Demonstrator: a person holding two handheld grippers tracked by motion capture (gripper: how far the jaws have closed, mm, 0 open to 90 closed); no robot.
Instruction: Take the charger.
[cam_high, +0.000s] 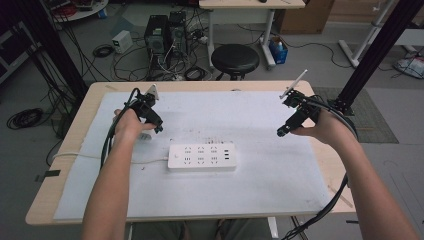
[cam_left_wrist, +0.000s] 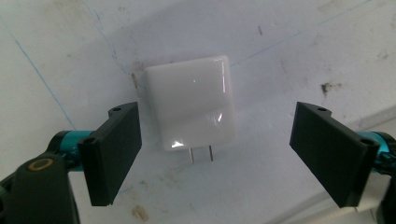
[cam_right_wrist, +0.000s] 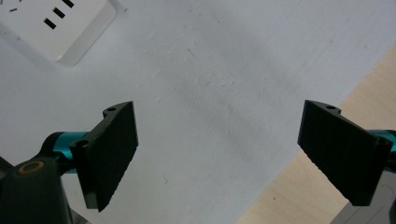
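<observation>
A glossy white plug adapter lies flat on the white mat, its two metal prongs pointing back toward the camera. My left gripper hangs just over it, open, with the adapter between the jaws and clear gaps on both sides. From above, the left gripper sits left of centre, and a bit of the adapter peeks out beneath the hand. A white power strip lies in the middle of the mat, and its corner appears at the upper left of the right gripper view. My right gripper is open over bare mat.
The white mat covers most of a wooden table; the strip's cord runs off to the left. A black stool stands past the far edge. Black frame posts rise at both far corners, with computers and cables on the floor.
</observation>
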